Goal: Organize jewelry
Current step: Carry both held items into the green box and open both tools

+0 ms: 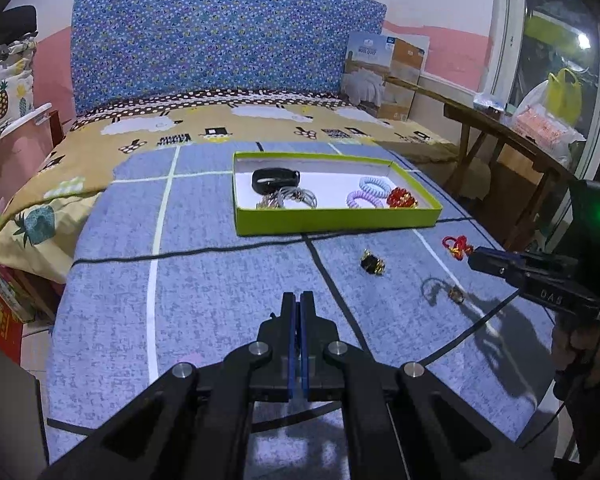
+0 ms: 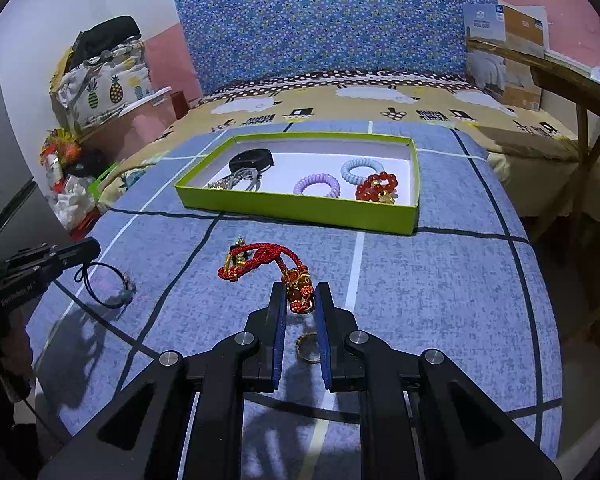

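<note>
A green box (image 1: 332,220) (image 2: 300,210) on the blue cloth holds a black case (image 1: 275,180), silver bangles (image 1: 296,197), two spiral hair ties (image 2: 315,185) and a red bead bracelet (image 2: 376,189). My right gripper (image 2: 300,294) (image 1: 474,258) is shut on the beaded end of a red cord bracelet (image 2: 256,262) (image 1: 456,246) and holds it above the cloth. My left gripper (image 1: 299,300) is shut and empty, low over the cloth. A black and gold bracelet (image 1: 372,263), a thin black cord bracelet (image 2: 104,286) and a small ring (image 2: 308,348) lie on the cloth.
The cloth covers a bed with a blue patterned headboard (image 1: 220,40). A wooden table (image 1: 500,132) stands at the right with bags on it. Bags and boxes (image 2: 100,80) are piled at the left. A cardboard box (image 1: 384,76) leans by the headboard.
</note>
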{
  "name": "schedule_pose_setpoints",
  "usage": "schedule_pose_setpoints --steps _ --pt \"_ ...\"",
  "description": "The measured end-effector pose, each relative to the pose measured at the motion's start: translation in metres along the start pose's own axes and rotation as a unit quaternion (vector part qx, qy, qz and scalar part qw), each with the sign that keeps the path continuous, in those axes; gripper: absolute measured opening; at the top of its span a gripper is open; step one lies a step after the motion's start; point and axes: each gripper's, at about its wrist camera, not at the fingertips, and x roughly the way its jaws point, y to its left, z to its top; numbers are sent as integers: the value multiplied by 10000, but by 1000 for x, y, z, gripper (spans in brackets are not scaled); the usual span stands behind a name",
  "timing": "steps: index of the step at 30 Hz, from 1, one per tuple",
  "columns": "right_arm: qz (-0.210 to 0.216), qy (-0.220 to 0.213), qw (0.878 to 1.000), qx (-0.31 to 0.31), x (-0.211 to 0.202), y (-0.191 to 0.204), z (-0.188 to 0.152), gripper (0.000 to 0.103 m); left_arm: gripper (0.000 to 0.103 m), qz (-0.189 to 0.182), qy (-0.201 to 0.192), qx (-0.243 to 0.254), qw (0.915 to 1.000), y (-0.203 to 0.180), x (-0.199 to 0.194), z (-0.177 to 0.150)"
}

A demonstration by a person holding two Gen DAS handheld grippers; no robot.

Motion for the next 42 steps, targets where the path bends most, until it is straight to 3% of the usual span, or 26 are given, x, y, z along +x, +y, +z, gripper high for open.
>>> schedule_pose_setpoints --steps 19,31,42 --pt "-47 -95 9998 -164 3 2 19 14 2 -300 -204 440 9984 -19 18 68" --pt "-92 -99 9996 -248 26 -11 62 14 1 -297 -132 581 9978 -27 61 121" --pt "-322 197 9990 -234 77 -43 102 14 2 -255 161 560 9980 -27 118 150"
